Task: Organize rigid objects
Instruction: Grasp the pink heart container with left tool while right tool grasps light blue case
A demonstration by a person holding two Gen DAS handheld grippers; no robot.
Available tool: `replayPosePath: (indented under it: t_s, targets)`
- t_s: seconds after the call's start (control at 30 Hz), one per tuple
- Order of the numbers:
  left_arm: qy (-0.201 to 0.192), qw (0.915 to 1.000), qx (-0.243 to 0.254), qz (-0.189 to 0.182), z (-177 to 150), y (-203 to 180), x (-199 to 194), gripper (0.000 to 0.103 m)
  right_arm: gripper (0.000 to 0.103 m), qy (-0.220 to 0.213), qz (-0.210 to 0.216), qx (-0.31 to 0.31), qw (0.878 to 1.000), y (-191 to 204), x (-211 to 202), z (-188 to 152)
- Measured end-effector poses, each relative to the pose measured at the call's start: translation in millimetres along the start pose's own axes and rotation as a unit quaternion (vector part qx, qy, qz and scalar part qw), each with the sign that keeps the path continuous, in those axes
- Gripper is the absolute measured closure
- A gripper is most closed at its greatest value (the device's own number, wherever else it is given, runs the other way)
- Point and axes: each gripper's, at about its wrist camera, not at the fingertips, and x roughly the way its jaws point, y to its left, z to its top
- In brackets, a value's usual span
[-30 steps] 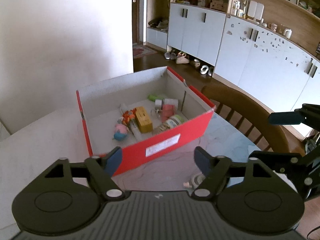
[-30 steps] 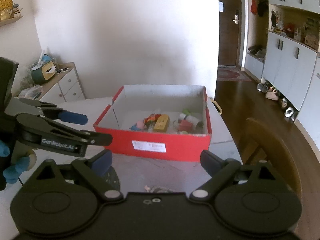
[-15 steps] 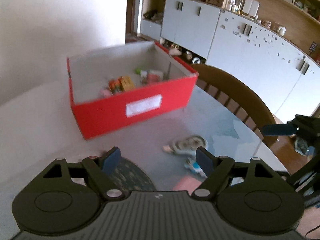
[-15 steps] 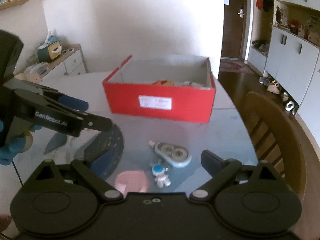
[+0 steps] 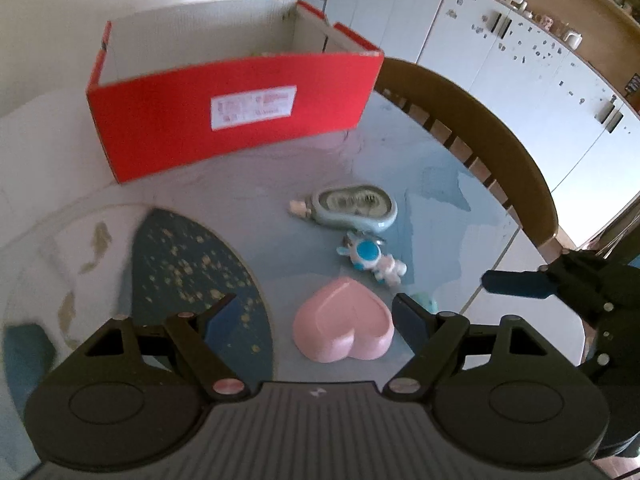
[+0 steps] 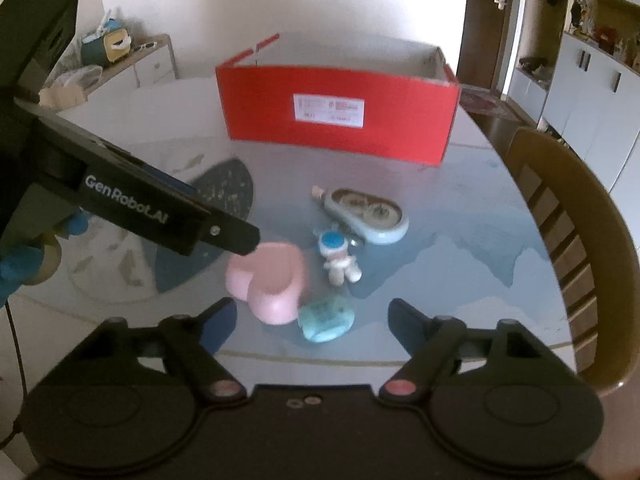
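1. Four loose pieces lie on the glass table [image 6: 480, 248] in front of the red box [image 6: 340, 120]: a pink heart-shaped dish [image 5: 344, 330], a small blue-and-white figurine [image 5: 370, 258], a pale blue correction-tape dispenser [image 5: 352, 208] and a teal block [image 6: 326, 318].
2. My left gripper [image 5: 308, 316] is spread wide and empty, low over the table with the heart dish between its fingers, not yet touching as far as I can tell.
3. My right gripper [image 6: 310, 314] is also wide and empty, with the teal block nearest its gap.
4. I judge this the approach to a pick. Next I must settle the left fingers around the dish's smooth, sloped sides, close squarely, then lift clear of the box wall.
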Motion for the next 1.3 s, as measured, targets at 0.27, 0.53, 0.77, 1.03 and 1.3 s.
replayPosePath:
  t_s: [0.27,0.53,0.77,1.03,1.3]
  targets:
    - [0.012,0.9999,-0.006,0.000,-8,-8,20,0.020,0.033,0.012,0.004,-0.021,1.000,-2,17,-8]
    - [0.025,0.9997,0.001,-0.007,-11,-17,35,0.020,0.043,0.021,0.012,-0.035,0.999,-11,26,-11]
    - [0.033,0.9994,0.001,-0.001,-12,-19,45,0.020,0.049,0.024,0.025,-0.047,0.998,-15,32,-11]
    - [0.015,0.9997,0.016,0.012,-17,-26,45,0.021,0.053,0.022,0.033,-0.067,0.997,-13,37,-10]
    - [0.000,0.9996,0.027,0.013,-21,-25,43,0.031,0.064,0.019,0.044,-0.071,0.996,-16,37,-9]
